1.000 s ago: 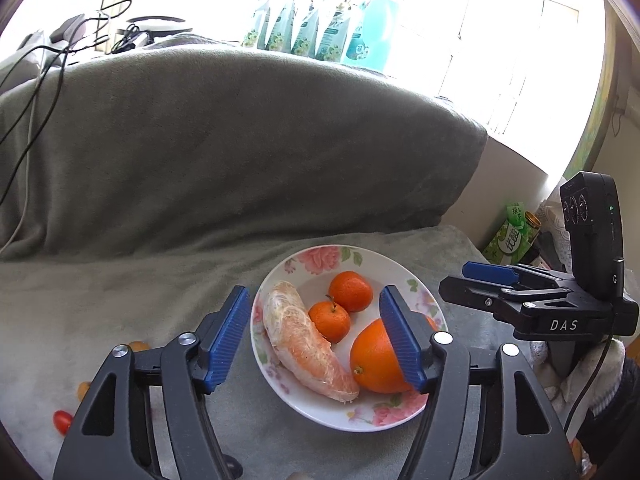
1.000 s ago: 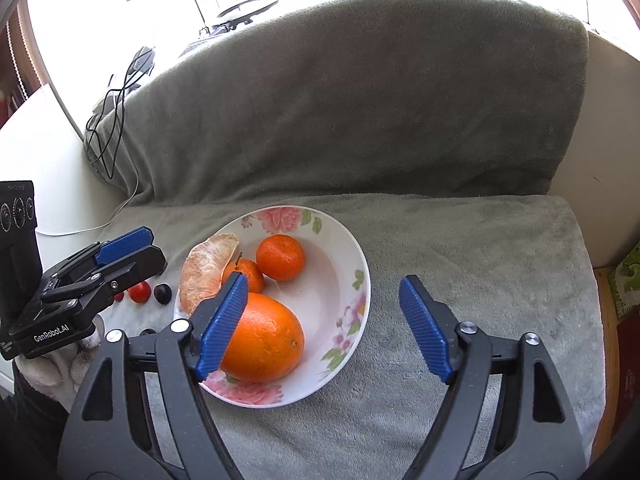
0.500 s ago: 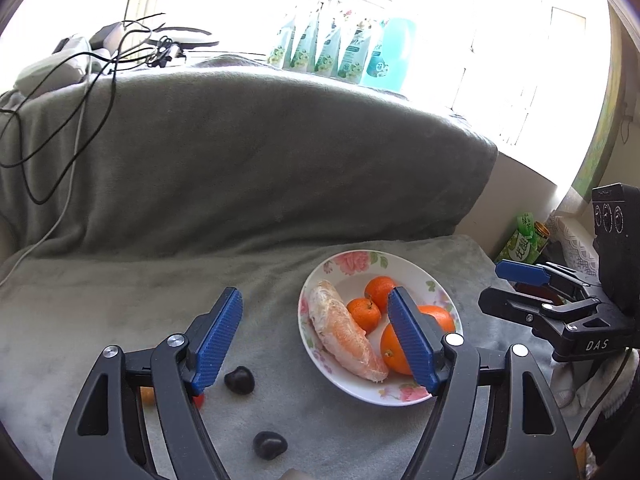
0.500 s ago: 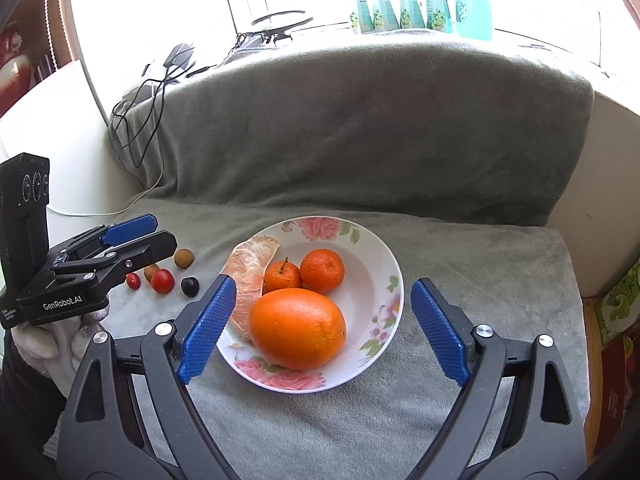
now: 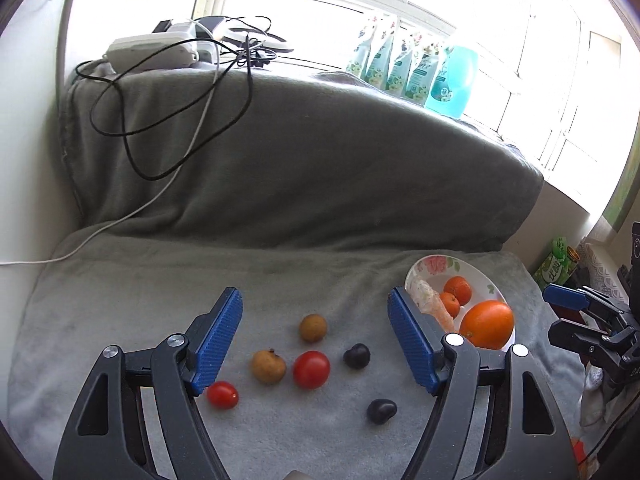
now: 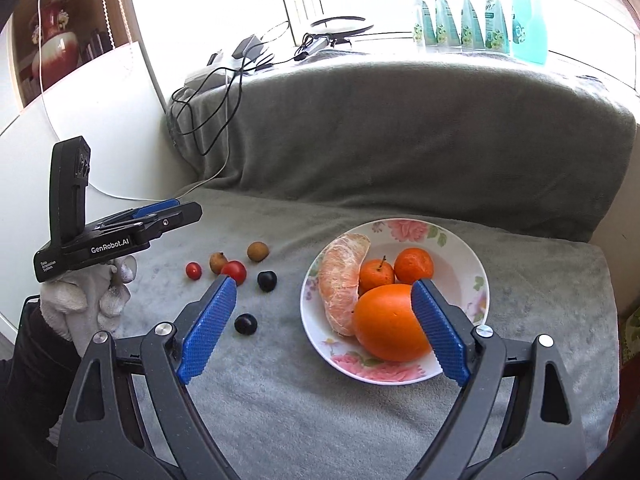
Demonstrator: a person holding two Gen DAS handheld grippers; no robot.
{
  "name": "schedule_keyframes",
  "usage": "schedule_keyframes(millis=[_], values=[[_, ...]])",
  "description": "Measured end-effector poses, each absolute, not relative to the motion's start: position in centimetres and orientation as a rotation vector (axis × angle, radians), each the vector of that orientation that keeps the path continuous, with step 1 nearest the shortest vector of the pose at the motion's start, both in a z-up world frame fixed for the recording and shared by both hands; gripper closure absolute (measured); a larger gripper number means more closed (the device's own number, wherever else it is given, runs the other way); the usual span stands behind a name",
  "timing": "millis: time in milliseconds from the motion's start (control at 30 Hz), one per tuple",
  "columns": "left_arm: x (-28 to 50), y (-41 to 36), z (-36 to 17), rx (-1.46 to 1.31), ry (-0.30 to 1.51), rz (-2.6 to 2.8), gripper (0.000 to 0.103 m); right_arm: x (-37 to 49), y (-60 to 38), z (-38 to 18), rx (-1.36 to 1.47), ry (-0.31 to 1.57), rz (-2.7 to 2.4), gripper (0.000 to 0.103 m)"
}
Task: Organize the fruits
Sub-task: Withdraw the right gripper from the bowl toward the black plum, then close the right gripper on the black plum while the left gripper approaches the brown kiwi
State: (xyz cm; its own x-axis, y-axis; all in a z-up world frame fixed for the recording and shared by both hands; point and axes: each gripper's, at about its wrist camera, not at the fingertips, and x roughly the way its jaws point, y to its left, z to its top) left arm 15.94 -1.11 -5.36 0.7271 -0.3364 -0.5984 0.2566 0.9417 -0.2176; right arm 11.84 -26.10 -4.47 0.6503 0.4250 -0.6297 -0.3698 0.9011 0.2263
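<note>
A floral plate [image 6: 476, 276] on the grey blanket holds a big orange [image 6: 386, 322], two mandarins [image 6: 413, 265] and a peeled citrus segment [image 6: 342, 276]. To its left lie loose small fruits: two brown longans [image 5: 268, 366], a larger red tomato [image 5: 311, 369], a small cherry tomato [image 5: 222, 394] and two dark fruits [image 5: 356, 356]. My left gripper [image 5: 316, 340] is open and empty, hovering over the loose fruits. My right gripper [image 6: 320, 328] is open and empty, in front of the plate. The plate also shows at the right of the left wrist view [image 5: 496, 285].
A grey blanket-covered backrest [image 5: 300, 160] rises behind the seat. Cables [image 5: 180, 120] and chargers hang over its left top. Bottles [image 6: 472, 12] stand on the window sill. A white wall [image 6: 100, 128] bounds the left side.
My left gripper swung left, from over the plate to over the loose small fruits. My right gripper drew back and turned left, so the plate sits under its right finger.
</note>
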Motion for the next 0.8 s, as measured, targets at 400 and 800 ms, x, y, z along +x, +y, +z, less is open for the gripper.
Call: schedule_keyframes(millis=[400, 800], values=[[15.1, 3.6, -7.4, -0.162, 0.711, -0.256, 0.028, 10.3, -20.6, -5.9, -0.017, 0.763, 0.530, 0.012], [15.1, 4.1, -10.0, -0.167, 0.772, -0.284, 0.048, 10.5, -17.8, -8.0, -0.057, 0.819, 0.570, 0.015]])
